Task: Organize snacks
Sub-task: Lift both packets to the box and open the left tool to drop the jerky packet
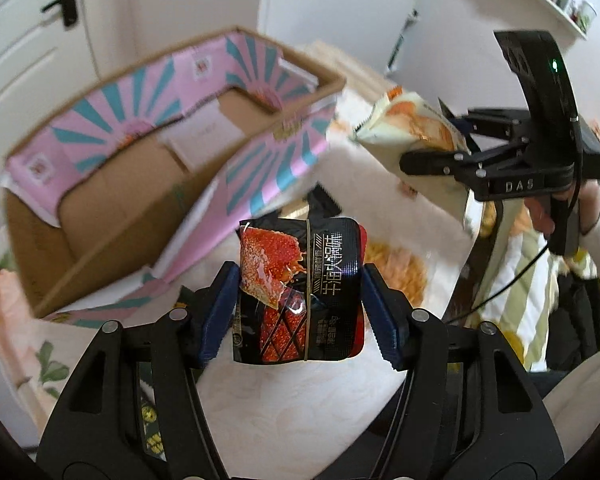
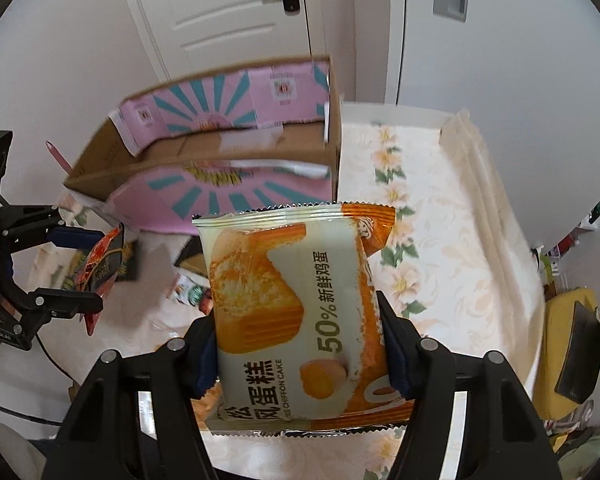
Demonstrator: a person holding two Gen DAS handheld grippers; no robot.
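Holding a snack apiece, both grippers hang above the flowered tablecloth (image 2: 440, 200). The left gripper (image 1: 300, 304) has its blue pads closed about halfway onto the two sides of a black-and-red hot-pot-flavour snack pouch (image 1: 300, 292), whose long axis runs away from the wrist, along the fingers. The right gripper (image 2: 300, 344) is likewise about half closed, pinching an orange-and-cream chiffon cake packet (image 2: 296, 320) by its long edges, the packet standing up out of the jaws towards the box.

That box, a cardboard carton with pink-and-teal flaps (image 1: 148, 168), sits open-topped just beyond both tools, and looks to be where the snacks belong. From the left wrist it lies ahead and to the left, its near flap folded down towards the pouch; from the right wrist it lies straight ahead, past the packet's top seam. The left hand seems the nearer, so I would guess its pouch goes over the rim first. A few more small packets (image 2: 188, 292) lie on the cloth between the grippers and the carton.
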